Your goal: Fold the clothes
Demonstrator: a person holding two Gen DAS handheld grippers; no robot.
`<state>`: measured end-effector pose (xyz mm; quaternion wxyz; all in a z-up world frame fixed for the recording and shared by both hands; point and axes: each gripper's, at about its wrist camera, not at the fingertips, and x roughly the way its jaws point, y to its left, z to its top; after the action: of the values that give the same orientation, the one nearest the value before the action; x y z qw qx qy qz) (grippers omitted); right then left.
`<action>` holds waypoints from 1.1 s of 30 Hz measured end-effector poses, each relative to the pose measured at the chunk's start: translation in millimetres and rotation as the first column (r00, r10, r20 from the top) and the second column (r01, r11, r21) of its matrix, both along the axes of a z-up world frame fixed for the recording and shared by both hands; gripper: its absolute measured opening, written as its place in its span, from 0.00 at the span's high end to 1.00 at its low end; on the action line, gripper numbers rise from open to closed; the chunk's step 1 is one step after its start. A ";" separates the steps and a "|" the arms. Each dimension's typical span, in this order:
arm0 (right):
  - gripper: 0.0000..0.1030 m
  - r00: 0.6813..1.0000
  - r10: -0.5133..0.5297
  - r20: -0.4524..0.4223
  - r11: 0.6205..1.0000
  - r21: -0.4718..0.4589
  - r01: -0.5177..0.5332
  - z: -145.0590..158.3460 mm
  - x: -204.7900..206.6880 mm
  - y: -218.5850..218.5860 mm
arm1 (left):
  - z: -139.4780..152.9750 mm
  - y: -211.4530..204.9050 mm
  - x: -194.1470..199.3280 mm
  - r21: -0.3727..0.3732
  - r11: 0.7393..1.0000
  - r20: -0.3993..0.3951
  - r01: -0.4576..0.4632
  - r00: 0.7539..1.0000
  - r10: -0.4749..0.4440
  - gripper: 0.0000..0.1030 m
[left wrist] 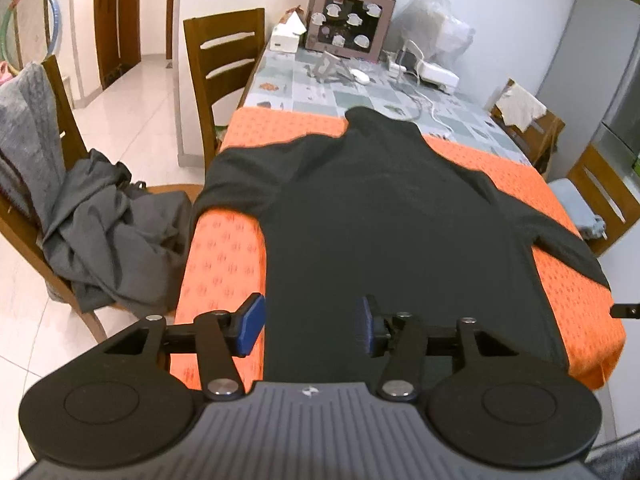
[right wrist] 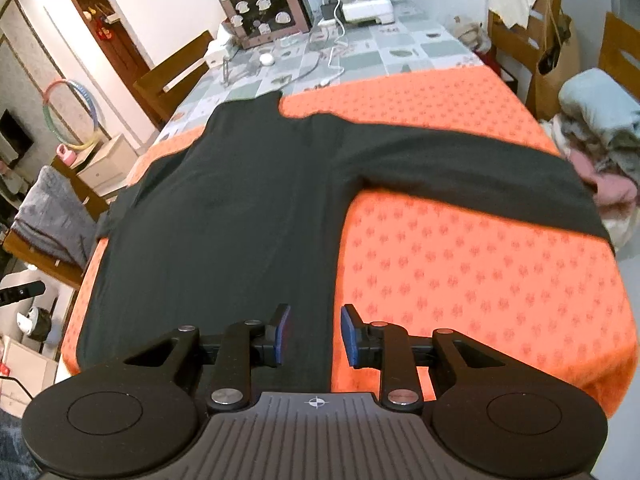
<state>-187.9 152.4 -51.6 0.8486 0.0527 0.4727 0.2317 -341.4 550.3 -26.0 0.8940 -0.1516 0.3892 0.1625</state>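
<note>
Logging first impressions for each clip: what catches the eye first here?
A black long-sleeved top lies spread flat on a bright orange patterned cloth, with both sleeves reaching the table's edges. Both blue-padded grippers, left and right, hang open above its near hem.

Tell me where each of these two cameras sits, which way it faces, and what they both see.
Left wrist view: sits on the left tool, above the near left hem of the black long-sleeved top, facing along the table; its open blue pads show.
Right wrist view: sits on the right tool, over the top's near right edge, facing the same way; its open pads show.
Shared: the top, the orange cloth, the pink box.
</note>
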 end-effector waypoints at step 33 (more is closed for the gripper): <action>0.59 0.985 0.161 -0.060 0.987 -0.013 -0.162 -9.9 336.8 201.4 | -45.5 152.8 371.4 -0.128 0.976 -0.011 0.176 0.984 -0.179 0.41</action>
<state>148.9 353.9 -61.5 0.8132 0.0136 0.5023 0.2938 30.0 703.1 -71.4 0.8891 -0.1707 0.4207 0.0587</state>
